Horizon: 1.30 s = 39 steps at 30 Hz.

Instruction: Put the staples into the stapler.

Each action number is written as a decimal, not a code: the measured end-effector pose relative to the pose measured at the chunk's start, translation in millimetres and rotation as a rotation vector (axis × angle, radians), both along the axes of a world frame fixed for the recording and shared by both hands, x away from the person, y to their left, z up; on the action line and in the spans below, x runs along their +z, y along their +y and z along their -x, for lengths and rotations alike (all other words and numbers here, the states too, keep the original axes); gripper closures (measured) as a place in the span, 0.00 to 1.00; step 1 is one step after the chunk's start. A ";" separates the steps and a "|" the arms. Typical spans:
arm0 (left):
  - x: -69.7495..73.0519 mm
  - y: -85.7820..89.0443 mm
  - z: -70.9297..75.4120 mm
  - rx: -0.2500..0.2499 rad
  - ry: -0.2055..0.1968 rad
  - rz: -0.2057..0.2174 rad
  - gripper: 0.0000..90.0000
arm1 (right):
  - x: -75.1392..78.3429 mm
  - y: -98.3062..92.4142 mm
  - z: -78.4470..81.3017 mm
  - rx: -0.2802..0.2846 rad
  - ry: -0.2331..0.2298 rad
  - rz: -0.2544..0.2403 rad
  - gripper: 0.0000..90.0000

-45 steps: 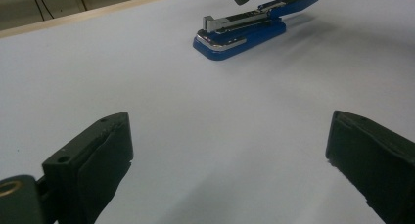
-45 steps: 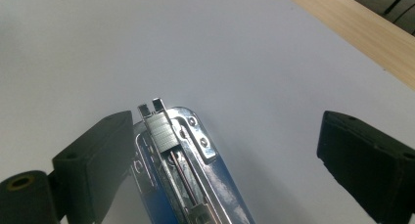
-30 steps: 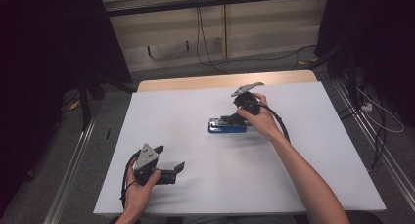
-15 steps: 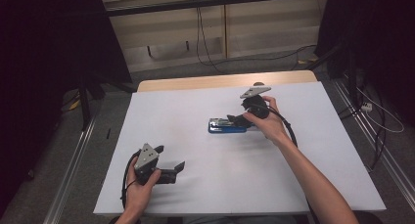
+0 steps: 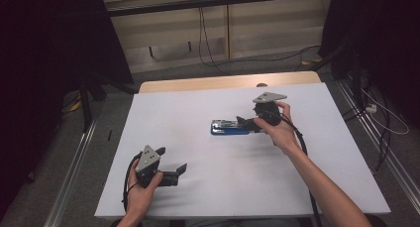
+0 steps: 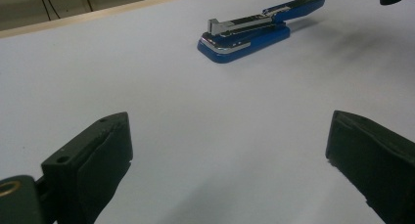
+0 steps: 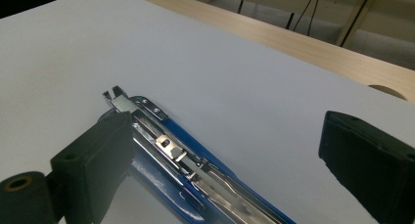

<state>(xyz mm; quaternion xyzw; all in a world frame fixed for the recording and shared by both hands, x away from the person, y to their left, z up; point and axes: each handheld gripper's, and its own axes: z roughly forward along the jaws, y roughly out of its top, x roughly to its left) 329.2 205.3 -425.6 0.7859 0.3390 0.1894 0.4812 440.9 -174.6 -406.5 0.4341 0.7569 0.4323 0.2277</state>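
Since a second ago, the right gripper (image 5: 246, 122) has shifted slightly right, jaws wide apart over the blue stapler's (image 5: 230, 127) rear end. That stapler lies open mid-table (image 5: 198, 197). Nearer the person, the left gripper (image 5: 171, 163) rests wide open, empty.

A white sheet (image 5: 247, 187) is seen spread over a wooden desk (image 5: 198, 83), whose bare far edge is left uncovered. Black cables (image 5: 213, 58) are trailed across the grey floor (image 5: 163, 71) beyond, with dark curtains (image 5: 49, 63) hung at both sides.
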 end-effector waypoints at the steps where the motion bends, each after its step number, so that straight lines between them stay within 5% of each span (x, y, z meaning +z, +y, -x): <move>1: 0.1 0.4 -0.3 0.000 -0.003 -0.001 0.04 | 0.7 -2.6 2.6 -0.009 -0.008 -0.002 0.07; 9: 1.3 0.5 -2.4 0.015 -0.006 0.004 0.04 | 0.4 -22.0 19.4 -0.065 -0.050 0.013 0.06; 25: 0.4 -6.3 -2.8 -0.009 -0.007 0.015 0.04 | -14.1 -54.2 52.7 -0.170 -0.060 -0.003 0.05; 39: 2.7 5.8 -3.1 0.071 -0.036 0.033 0.04 | -21.4 -62.2 85.7 -0.173 -0.071 -0.019 0.02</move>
